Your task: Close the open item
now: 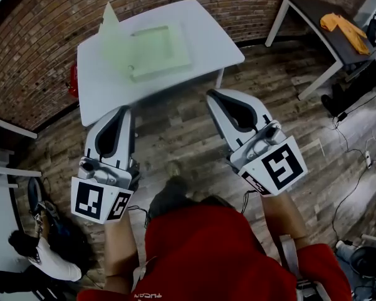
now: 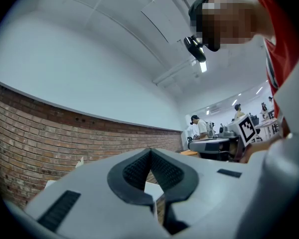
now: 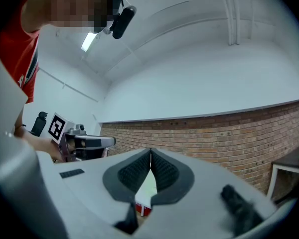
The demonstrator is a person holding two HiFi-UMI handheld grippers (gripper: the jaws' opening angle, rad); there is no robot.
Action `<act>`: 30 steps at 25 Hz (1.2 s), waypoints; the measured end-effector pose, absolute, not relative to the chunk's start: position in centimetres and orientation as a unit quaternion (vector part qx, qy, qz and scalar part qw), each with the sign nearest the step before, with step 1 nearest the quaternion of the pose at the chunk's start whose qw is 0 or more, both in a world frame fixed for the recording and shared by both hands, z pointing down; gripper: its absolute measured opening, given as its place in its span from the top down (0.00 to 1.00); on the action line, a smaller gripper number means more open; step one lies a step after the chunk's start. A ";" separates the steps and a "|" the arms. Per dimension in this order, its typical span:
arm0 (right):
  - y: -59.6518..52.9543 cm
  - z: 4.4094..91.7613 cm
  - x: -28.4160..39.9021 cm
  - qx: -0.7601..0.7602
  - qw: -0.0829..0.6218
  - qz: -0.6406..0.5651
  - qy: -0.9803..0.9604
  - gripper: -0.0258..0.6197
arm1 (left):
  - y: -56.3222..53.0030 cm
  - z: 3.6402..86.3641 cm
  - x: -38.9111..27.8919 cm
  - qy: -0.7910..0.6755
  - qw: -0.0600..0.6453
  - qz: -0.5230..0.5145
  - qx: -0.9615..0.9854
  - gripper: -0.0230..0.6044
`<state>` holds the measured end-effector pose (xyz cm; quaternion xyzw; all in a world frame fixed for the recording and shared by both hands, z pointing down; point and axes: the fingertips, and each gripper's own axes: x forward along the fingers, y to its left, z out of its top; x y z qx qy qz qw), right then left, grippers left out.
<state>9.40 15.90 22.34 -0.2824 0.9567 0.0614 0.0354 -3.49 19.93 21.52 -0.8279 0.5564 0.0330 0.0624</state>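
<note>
A pale green box lies open on the white table against a brick wall. The left gripper and right gripper, both pressed together and empty, hover over wooden floor.

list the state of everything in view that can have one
pale green box: open, lid raised at its left side, lying on the white table
left hand-held gripper: shut, nothing between its jaws
right hand-held gripper: shut, nothing between its jaws
orange cloth: crumpled, lying on the dark table
</note>
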 end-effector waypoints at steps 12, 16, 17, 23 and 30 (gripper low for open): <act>12.3 22.7 8.4 -0.293 0.028 0.067 0.953 0.91 | 16.4 22.1 -5.3 0.557 0.065 0.034 -0.827 0.94; 10.1 23.0 6.8 -0.293 0.022 0.070 0.953 0.91 | 14.4 22.3 -7.3 0.561 0.064 0.036 -0.825 0.94; 9.6 23.1 6.4 -0.293 0.020 0.071 0.953 0.91 | 13.9 22.4 -7.8 0.562 0.063 0.038 -0.824 0.94; 5.6 23.2 3.9 -0.298 0.009 0.073 0.952 0.91 | 10.4 21.9 -11.2 0.568 0.068 0.044 -0.819 0.94; 0.8 23.9 0.8 -0.302 -0.006 0.066 0.951 0.91 | 5.9 22.1 -15.4 0.582 0.067 0.042 -0.809 0.94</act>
